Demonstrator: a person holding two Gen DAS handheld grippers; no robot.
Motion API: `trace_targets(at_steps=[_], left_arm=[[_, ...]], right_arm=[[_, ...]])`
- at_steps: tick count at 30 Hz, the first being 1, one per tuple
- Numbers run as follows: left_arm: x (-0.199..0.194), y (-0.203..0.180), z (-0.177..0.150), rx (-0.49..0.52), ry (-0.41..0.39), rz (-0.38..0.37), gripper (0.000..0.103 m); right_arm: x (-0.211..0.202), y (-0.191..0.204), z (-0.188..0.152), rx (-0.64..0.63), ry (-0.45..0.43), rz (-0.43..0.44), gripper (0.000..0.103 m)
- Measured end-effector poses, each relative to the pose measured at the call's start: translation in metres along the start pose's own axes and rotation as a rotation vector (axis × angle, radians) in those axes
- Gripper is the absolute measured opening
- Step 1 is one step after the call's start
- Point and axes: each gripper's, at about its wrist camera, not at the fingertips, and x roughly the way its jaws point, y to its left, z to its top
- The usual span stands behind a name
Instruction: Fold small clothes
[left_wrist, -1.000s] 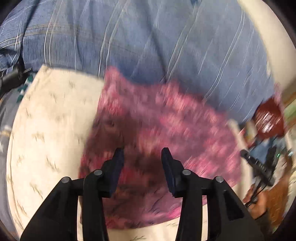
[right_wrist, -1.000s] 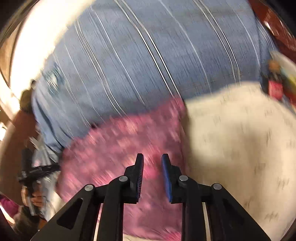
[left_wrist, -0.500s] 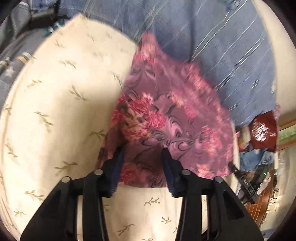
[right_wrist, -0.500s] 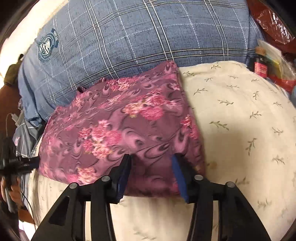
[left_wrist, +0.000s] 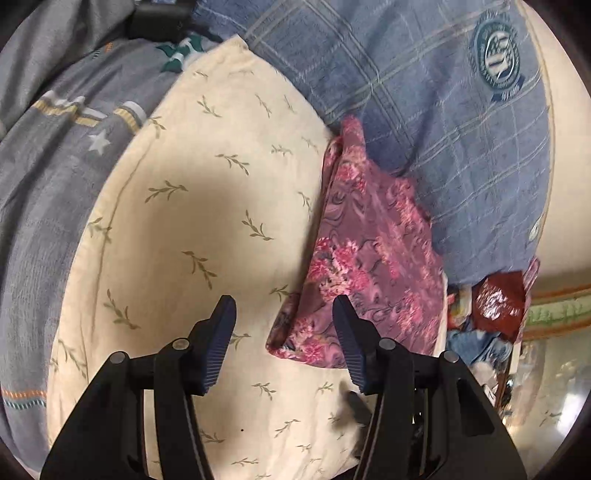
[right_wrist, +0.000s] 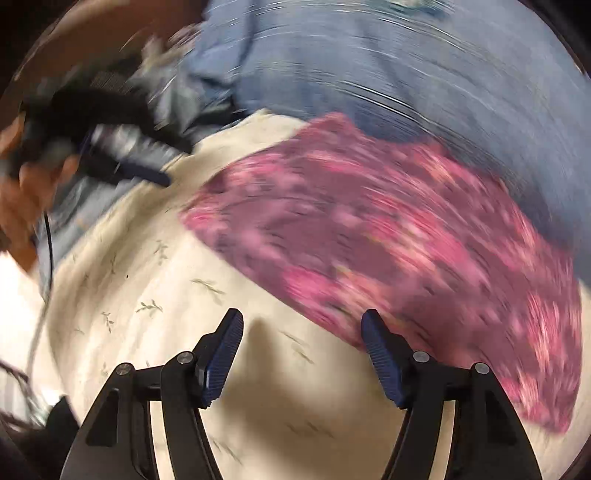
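Jaws on left gripper (left_wrist: 282, 317) & right gripper (right_wrist: 301, 332) both spread, empty; blanket (left_wrist: 461, 147) crest (left_wrist: 496, 62) text unreadable.

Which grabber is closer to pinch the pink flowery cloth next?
Probably the left gripper: it is open, and the cloth's near corner shows between its fingers. The right gripper's view is blurred.

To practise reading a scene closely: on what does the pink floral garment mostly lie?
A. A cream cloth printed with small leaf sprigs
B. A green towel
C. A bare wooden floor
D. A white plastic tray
A: the pink floral garment lies on the cream cloth with small leaf sprigs, its far edge against a blue checked fabric; both grippers, left gripper and right gripper, are open and hold nothing.
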Motion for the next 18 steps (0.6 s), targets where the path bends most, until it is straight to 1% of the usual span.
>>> trace_targets(at_steps=[2,3,5,6,7,9,10,11,12,13,14,15,18], left_arm=[[0.004,-0.004,0.005,0.015,0.022,0.006,0.057],[0.005,-0.006,0.009,0.021,0.029,0.009,0.057],[0.007,-0.011,0.018,0.032,0.033,0.013,0.057],[0.009,-0.013,0.023,0.036,0.031,0.015,0.057],[0.011,-0.015,0.029,0.039,0.031,0.020,0.058],[0.016,-0.017,0.039,0.034,0.033,0.018,0.060],[0.018,-0.018,0.044,0.035,0.028,0.005,0.060],[0.021,-0.020,0.050,0.023,0.027,-0.017,0.060],[0.024,-0.023,0.055,0.015,0.030,-0.043,0.061],[0.029,-0.027,0.060,0.012,0.036,-0.064,0.066],[0.034,-0.032,0.066,0.011,0.041,-0.077,0.073],[0.040,-0.038,0.071,0.017,0.044,-0.080,0.075],[0.061,-0.060,0.085,0.074,0.049,-0.063,0.076]], right_arm=[[0.011,0.019,0.007,-0.077,-0.006,-0.066,0.069],[0.017,0.029,0.010,-0.122,-0.014,-0.118,0.070],[0.024,0.043,0.016,-0.194,-0.052,-0.204,0.078],[0.028,0.048,0.019,-0.231,-0.071,-0.257,0.078],[0.032,0.050,0.021,-0.258,-0.087,-0.303,0.078],[0.042,0.053,0.028,-0.305,-0.118,-0.367,0.075],[0.046,0.051,0.032,-0.316,-0.130,-0.374,0.068],[0.049,0.049,0.035,-0.335,-0.147,-0.375,0.041],[0.050,0.048,0.037,-0.341,-0.148,-0.370,0.027],[0.051,0.045,0.040,-0.342,-0.154,-0.343,0.023],[0.050,0.043,0.042,-0.340,-0.168,-0.339,0.021],[0.043,0.042,0.042,-0.333,-0.197,-0.327,0.020],[0.032,0.033,0.043,-0.310,-0.230,-0.285,0.019]])
